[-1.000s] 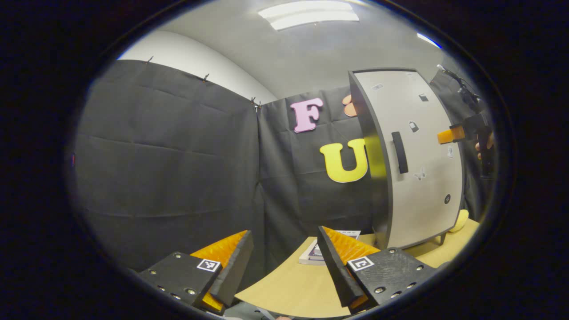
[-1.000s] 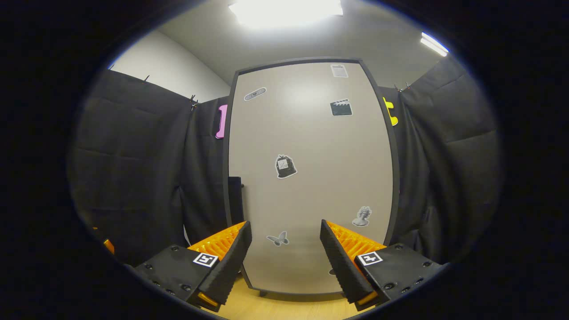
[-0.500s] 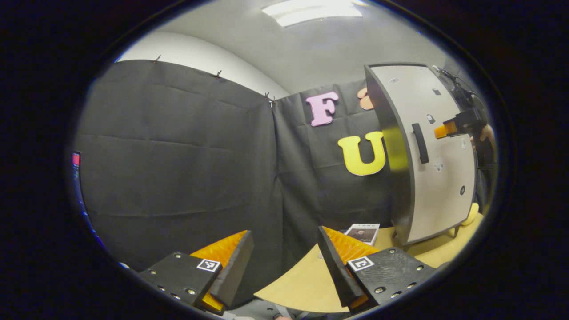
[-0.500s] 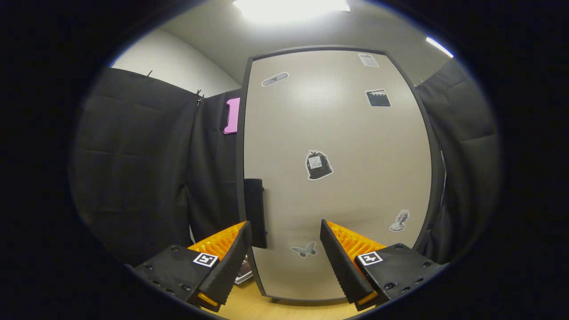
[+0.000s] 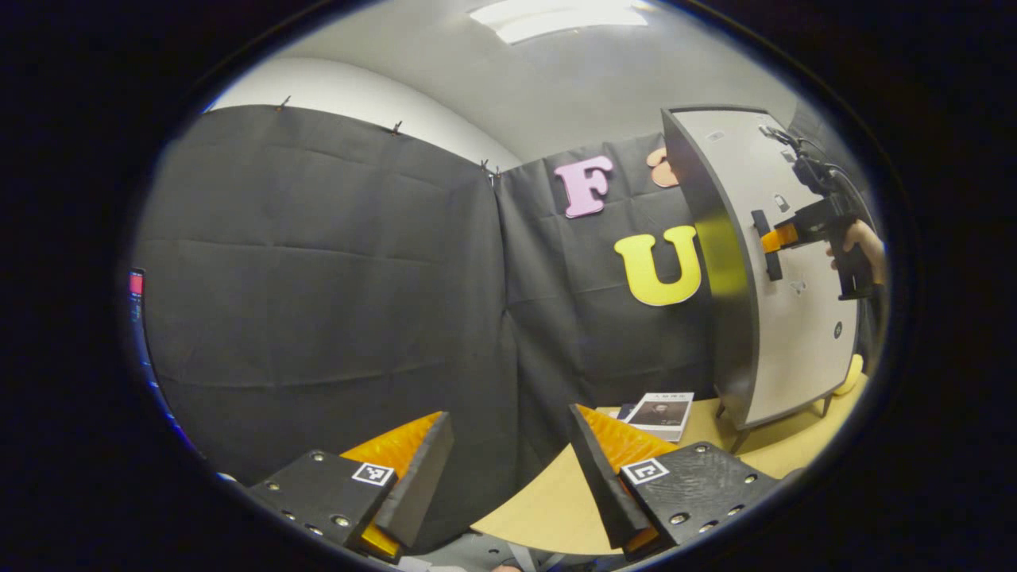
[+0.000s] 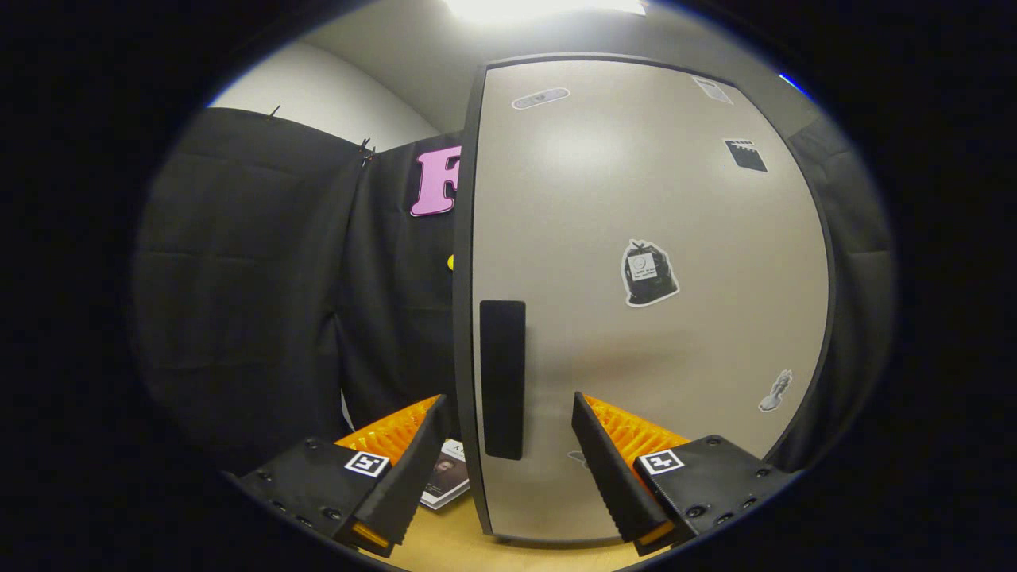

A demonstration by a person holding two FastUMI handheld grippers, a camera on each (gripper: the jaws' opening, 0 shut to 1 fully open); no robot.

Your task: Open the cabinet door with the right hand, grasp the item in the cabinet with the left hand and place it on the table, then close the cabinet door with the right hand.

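While the right gripper (image 6: 508, 461) floats in front of the cabinet, its two fingers are spread wide apart and hold nothing. Between them, a little higher up, sits the dark handle (image 6: 502, 379) on the cabinet door (image 6: 643, 318). The handle is a long bar that stands straight up and down, near the left edge of the door. It looks close to the gripper, and the gap between the fingers is lined up with it, one finger on each side. From the left gripper view, the right gripper (image 5: 775, 238) looks like it is right at the handle (image 5: 766, 245), with a hand (image 5: 862, 242) holding it from behind, but I cannot tell if it touches yet. The door is shut, so the item inside is hidden and I cannot see it. I think the next move is to push in a bit more, squeeze the bar from its two sides, and pull the door open. The left gripper (image 5: 508, 477) is also spread wide and empty. It is well away from the cabinet, low over the near edge of the table (image 5: 556, 500). Past it, a small book (image 5: 661, 413) lies flat on the table, just beside the cabinet's foot. The right gripper is the nearer one by far, so it fits this job.
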